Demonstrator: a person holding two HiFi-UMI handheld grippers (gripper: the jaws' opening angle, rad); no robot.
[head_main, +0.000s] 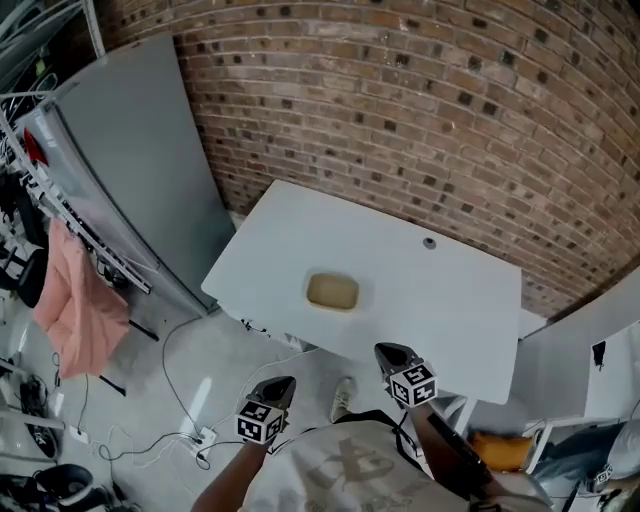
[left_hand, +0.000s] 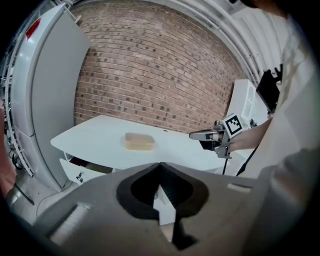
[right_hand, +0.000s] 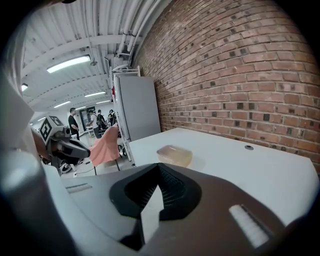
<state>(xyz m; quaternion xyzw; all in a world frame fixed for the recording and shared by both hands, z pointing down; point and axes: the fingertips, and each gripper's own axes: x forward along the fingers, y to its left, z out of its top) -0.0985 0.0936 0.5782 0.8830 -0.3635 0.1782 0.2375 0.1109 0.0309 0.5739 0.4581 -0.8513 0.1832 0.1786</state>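
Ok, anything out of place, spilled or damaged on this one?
Nothing spilled or damaged. The tan block lies flat, alone on the white table. One drawer under the table's edge looks slightly open. The left hand-held gripper and right hand-held gripper are shut, short of the table.

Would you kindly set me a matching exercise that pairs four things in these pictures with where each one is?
Things:
1 yellowish block
2 pink cloth
3 grey panel
4 left gripper

Places:
A draped on the rack
B short of the white table, off its near edge, jaws together
C stands beside the brick wall
D lies on the white table

Pairs: 1-D; 2-A; 3-C; 4-B
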